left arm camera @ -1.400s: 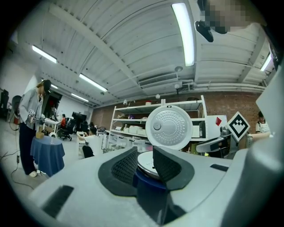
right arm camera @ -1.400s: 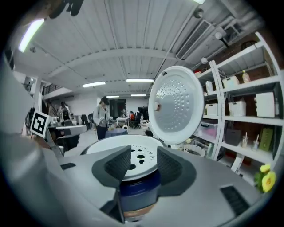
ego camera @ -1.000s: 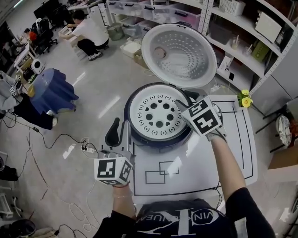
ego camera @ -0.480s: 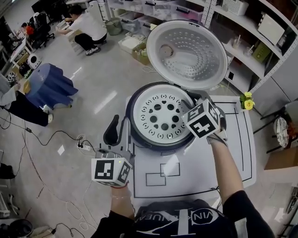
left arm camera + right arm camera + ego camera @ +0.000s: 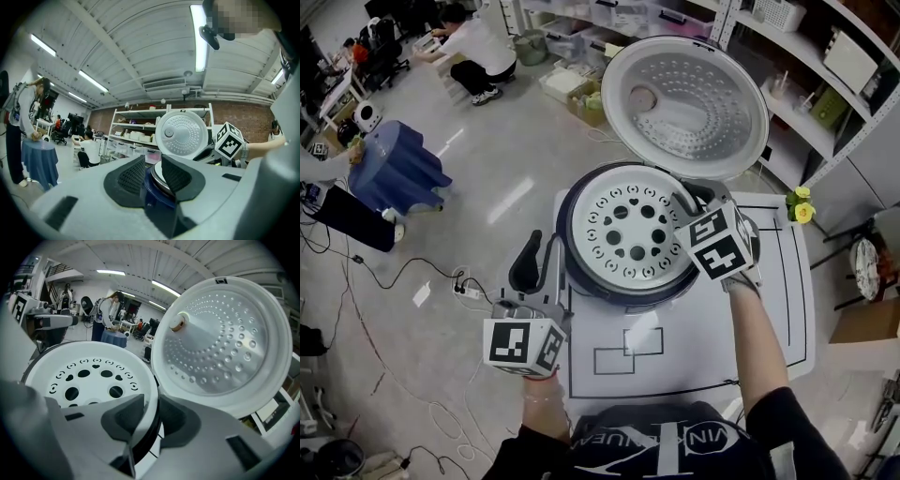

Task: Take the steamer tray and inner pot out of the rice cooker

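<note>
The rice cooker [image 5: 574, 272] stands open, its lid [image 5: 684, 103] tipped back. The white steamer tray [image 5: 628, 230] with round holes sits in its mouth and hides the inner pot. My right gripper [image 5: 686, 214] is at the cooker's right edge. Its jaws have just been closing, and in the right gripper view [image 5: 150, 416] they straddle the tray's rim [image 5: 149, 394], one pad inside and one outside, pressing it. My left gripper [image 5: 553, 267] reaches level to the cooker's left side. Its jaws [image 5: 152, 176] are shut on the dark blue body edge [image 5: 154, 197].
The cooker stands on a white table [image 5: 675, 347] marked with black outlines. Yellow flowers [image 5: 795, 202] stand at the table's far right, with shelving behind. On the floor to the left are a blue-draped table [image 5: 394, 173], cables and a crouching person [image 5: 478, 47].
The right gripper's cube has rolled slightly and stays at the cooker's right rim. The left gripper has kept its place. The head view has shifted a little.
</note>
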`<state>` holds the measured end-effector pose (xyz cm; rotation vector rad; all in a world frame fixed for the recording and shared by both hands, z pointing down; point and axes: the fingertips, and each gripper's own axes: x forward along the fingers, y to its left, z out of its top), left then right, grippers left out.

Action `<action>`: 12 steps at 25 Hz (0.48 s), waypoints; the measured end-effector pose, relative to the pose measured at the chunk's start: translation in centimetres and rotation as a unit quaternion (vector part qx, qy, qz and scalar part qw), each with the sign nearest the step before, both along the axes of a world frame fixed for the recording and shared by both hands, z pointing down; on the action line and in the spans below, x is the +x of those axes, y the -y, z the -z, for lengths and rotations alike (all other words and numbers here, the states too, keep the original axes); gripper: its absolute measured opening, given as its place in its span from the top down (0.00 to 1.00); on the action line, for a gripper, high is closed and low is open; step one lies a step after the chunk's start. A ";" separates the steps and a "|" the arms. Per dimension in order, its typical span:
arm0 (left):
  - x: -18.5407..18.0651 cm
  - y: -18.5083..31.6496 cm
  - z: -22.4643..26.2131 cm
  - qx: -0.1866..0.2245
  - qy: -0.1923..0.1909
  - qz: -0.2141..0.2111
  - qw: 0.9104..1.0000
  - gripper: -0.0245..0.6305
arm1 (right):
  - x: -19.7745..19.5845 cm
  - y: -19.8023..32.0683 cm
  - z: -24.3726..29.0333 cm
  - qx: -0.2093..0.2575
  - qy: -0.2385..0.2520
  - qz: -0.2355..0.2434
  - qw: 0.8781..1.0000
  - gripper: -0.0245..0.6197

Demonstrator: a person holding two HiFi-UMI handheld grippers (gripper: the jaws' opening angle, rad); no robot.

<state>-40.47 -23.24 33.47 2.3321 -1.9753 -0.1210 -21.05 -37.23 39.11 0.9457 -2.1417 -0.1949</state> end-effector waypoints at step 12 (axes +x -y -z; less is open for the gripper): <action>0.3 0.0 0.0 0.003 -0.024 -0.019 1.000 0.84 | -0.8 -0.2 2.9 0.083 -0.005 0.035 0.996 0.84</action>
